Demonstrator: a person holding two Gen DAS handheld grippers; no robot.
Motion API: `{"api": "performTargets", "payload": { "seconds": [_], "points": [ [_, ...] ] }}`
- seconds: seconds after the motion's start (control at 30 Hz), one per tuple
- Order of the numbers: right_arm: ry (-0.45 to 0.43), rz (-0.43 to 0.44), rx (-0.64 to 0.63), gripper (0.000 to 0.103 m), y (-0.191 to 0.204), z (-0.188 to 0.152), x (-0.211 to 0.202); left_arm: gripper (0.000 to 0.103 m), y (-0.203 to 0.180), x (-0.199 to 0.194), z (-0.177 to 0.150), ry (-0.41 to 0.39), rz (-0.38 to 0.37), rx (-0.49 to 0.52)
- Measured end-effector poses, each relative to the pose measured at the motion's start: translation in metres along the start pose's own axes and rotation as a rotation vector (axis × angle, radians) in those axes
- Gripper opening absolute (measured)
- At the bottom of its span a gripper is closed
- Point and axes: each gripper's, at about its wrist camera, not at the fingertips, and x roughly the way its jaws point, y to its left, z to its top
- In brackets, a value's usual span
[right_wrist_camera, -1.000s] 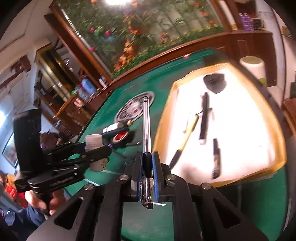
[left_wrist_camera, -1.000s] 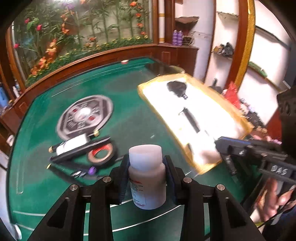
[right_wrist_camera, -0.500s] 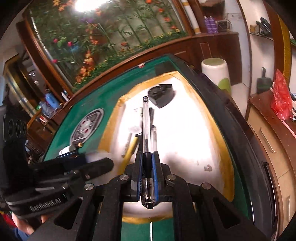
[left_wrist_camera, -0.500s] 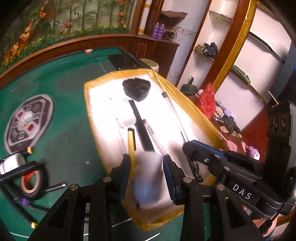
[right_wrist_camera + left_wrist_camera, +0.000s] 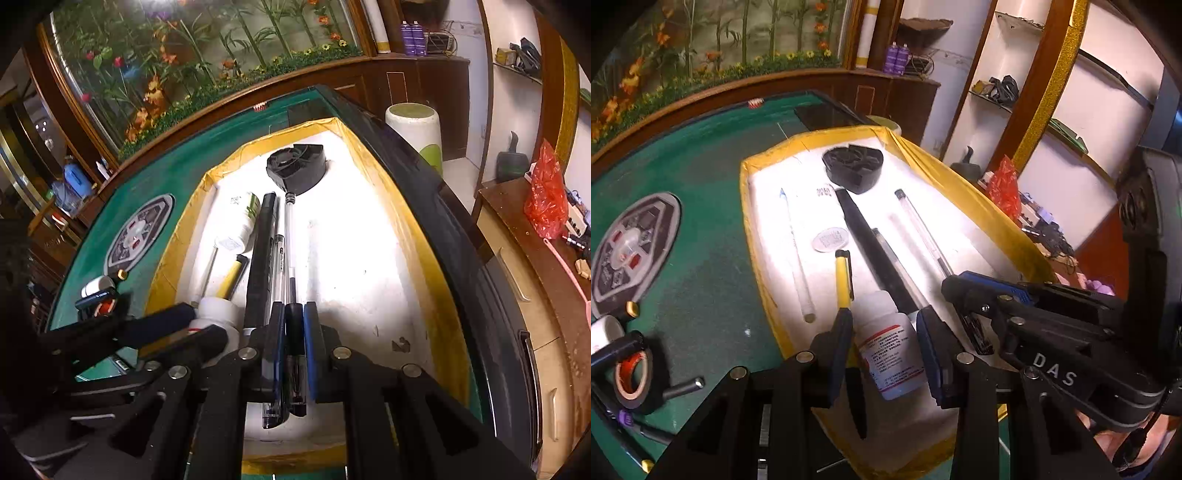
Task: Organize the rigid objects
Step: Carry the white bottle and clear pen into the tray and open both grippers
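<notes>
My left gripper (image 5: 882, 325) is shut on a small white pill bottle (image 5: 890, 350) with a red and white label. It holds the bottle upright over the near end of the white tray with a yellow rim (image 5: 746, 206). Just to its right, my right gripper (image 5: 293, 314) is shut on a clear pen (image 5: 290, 236) with a black grip. The pen points along the tray toward a black fan-shaped part (image 5: 295, 166). From the right wrist, the left gripper (image 5: 207, 325) and the bottle (image 5: 218, 310) show at the lower left. I cannot tell whether the pen touches the tray.
In the tray lie a long black bar (image 5: 871, 251), a yellow pen (image 5: 843, 277), a white pen (image 5: 796, 258), a tipped white bottle (image 5: 830, 239) and another clear pen (image 5: 279, 258). On the green felt at the left sit a tape roll (image 5: 631, 373) and a round grey plate (image 5: 631, 243). The table edge runs just right of the tray.
Both grippers swung from over the green felt to over the tray and came lower. The bottle and the pen stay gripped as before.
</notes>
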Motion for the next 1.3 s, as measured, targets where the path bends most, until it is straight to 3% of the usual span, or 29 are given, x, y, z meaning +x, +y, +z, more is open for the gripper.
{"api": "performTargets", "payload": {
  "seconds": [0.43,0.97,1.3],
  "points": [
    [0.030,-0.061,-0.042,0.010,0.007,-0.002,0.007,0.037,-0.005,-0.013,-0.004,-0.101,0.096,0.058],
    [0.031,-0.056,-0.041,0.010,0.009,-0.002,0.005,0.038,-0.005,-0.013,-0.005,-0.120,0.137,0.081],
    [-0.002,-0.039,-0.016,0.010,0.006,-0.003,-0.010,0.055,-0.005,-0.018,-0.005,-0.147,0.147,0.074]
  ]
}}
